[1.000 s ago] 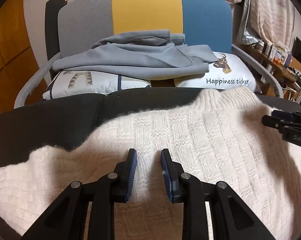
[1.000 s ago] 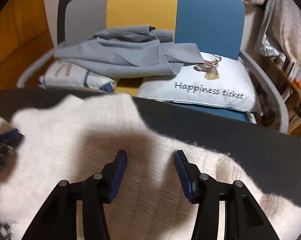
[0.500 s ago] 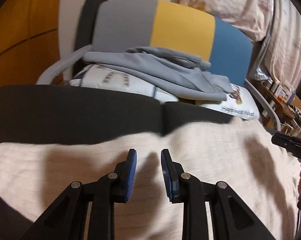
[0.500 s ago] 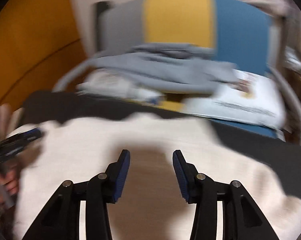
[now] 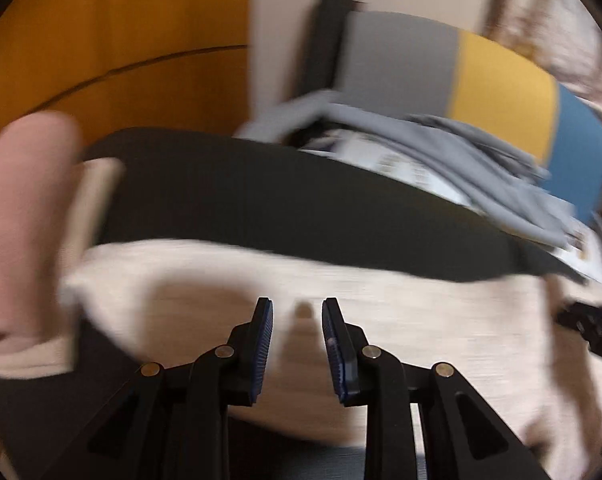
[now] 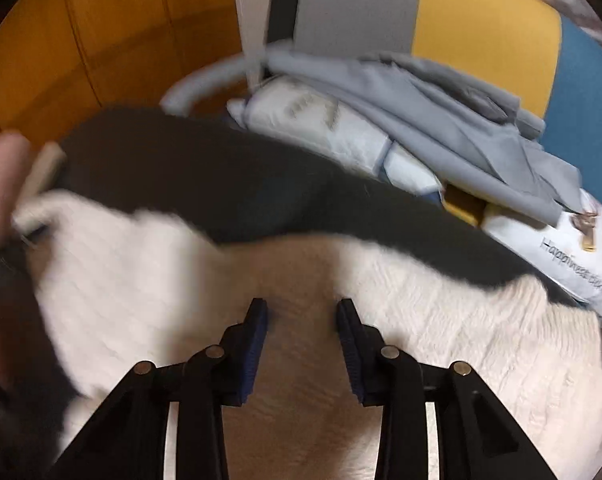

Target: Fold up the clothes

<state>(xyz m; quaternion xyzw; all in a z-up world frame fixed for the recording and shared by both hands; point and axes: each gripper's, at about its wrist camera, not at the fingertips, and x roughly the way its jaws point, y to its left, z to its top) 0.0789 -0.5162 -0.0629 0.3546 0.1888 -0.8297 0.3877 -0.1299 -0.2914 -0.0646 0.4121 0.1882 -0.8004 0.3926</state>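
Sweater, cream and knitted, is lying flat on the dark surface in front of the striped chair, its long axis running left to right across both views. My left gripper is hovering over it, pads parted and gripping nothing. My right gripper is closing above the knit, nothing between its pads.
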